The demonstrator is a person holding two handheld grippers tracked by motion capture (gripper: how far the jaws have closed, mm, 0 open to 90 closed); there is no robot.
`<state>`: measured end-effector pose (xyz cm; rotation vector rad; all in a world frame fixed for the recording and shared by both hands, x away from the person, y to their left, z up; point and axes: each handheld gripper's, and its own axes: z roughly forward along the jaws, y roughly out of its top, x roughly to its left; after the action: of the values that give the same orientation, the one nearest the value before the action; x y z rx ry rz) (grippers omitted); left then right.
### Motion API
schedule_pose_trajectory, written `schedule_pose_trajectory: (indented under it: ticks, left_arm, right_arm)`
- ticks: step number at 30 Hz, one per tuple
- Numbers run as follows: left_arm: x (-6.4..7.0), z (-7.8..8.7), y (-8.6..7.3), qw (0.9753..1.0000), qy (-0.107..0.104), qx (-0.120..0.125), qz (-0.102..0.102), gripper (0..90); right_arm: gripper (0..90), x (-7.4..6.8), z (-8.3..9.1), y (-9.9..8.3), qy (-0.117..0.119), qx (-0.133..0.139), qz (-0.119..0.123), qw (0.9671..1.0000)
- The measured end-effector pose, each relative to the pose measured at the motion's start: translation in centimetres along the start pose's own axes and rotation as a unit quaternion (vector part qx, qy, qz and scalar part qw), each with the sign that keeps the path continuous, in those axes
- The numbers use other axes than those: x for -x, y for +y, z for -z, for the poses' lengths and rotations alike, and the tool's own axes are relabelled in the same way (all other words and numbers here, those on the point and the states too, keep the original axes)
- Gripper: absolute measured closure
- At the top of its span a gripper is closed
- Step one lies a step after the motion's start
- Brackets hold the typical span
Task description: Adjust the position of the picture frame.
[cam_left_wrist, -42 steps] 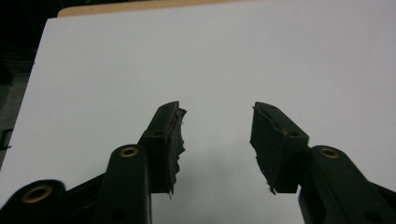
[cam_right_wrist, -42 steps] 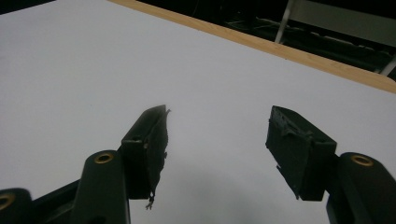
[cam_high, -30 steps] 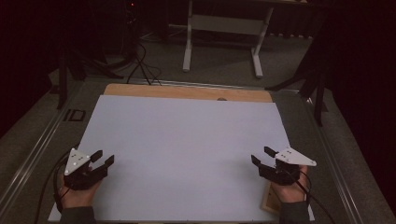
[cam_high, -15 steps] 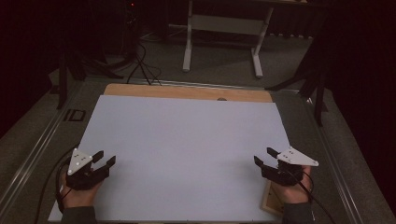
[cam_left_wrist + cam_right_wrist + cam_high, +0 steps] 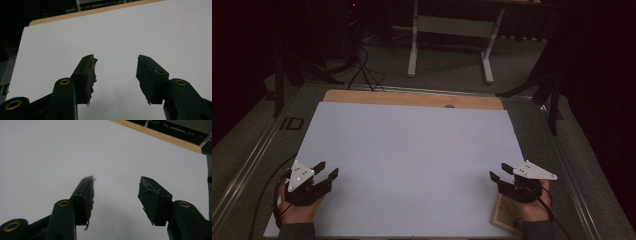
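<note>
High view: a large white sheet (image 5: 412,165) lies flat over the wooden desk (image 5: 412,98), plain and unmarked, its near right corner just short of a bare patch of wood. Left tool (image 5: 326,169) and right tool (image 5: 499,171) rest at its near corners, well apart, both released, jaws spread over blank white.

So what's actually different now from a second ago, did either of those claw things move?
Only slightly. The right gripper slid a little toward the person's edge of the white sheet; the left gripper drifted the same way, less so. Nothing was picked up or let go. Both grippers stayed open and empty, and the sheet on the wooden table lies as before.
</note>
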<state>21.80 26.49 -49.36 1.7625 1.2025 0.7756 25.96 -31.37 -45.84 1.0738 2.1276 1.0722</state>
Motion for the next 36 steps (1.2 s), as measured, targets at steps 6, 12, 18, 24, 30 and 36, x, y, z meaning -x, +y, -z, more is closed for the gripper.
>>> schedule_pose_trajectory:
  ticks: [6,12,18,24,30,36]
  left_arm:
    - [-0.1,0.1,0.0,1.0000,0.003,0.005,0.004,48.7]
    - [0.0,0.2,0.0,0.9999,0.007,0.011,0.002,48.0]
    - [-0.1,0.3,0.0,0.9999,0.008,0.013,0.004,47.8]
    - [0.0,0.3,0.0,0.9999,0.009,0.014,0.002,47.6]
    - [0.0,0.2,0.0,0.9999,0.009,0.014,0.003,47.5]
    - [0.1,0.2,0.0,0.9999,0.008,0.012,0.000,47.4]
  right_arm:
    - [45.4,0.4,0.2,-0.8,-0.004,-0.008,-0.006,0.9999]
    - [45.3,0.9,0.6,-1.8,-0.001,-0.008,-0.022,0.9997]
    - [45.1,1.2,0.8,-2.9,-0.002,-0.016,-0.030,0.9994]
    - [44.5,1.3,0.9,-3.9,-0.001,-0.029,-0.032,0.9990]
    - [44.2,1.4,1.2,-4.6,-0.001,-0.036,-0.038,0.9986]
    - [44.1,1.6,1.3,-5.2,0.002,-0.047,-0.040,0.9981]
